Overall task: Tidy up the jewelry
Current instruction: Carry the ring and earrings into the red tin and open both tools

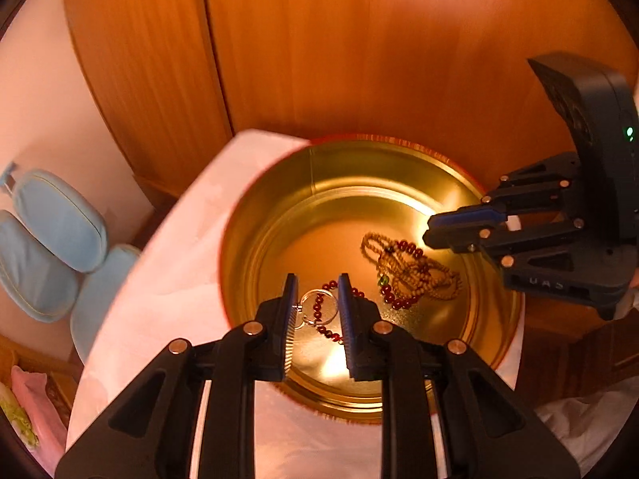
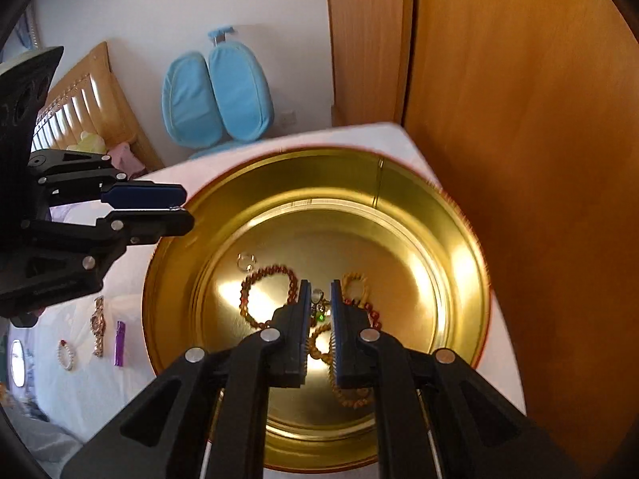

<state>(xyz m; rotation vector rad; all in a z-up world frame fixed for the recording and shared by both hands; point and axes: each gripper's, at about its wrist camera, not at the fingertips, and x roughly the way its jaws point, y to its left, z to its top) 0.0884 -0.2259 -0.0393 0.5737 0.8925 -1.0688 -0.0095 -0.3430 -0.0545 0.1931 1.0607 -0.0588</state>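
Both tongs are held above a round gold tin (image 1: pixel 255 215). The left gripper (image 1: pixel 317 293) is spread, nothing pinched; a metal ring (image 1: pixel 319 306) and red bead strand (image 1: pixel 393 299) are seen below its tips. The right gripper (image 2: pixel 319 297) is parted slightly, empty, over tan beads (image 2: pixel 355 281). Further pieces (image 2: pixel 98 325) are seen left of it, outside the tin.

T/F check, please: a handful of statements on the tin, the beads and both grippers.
1. The gold tin holds bead strands. True.
2. The red beads lie outside the tin. False: they lie inside, beside the tan beads.
3. The left gripper is clamped on a strand. False: its jaws stand apart above the tin, holding nothing.
4. A watch lies on the white cloth outside the tin. True.
5. The right gripper is over the tin. True.
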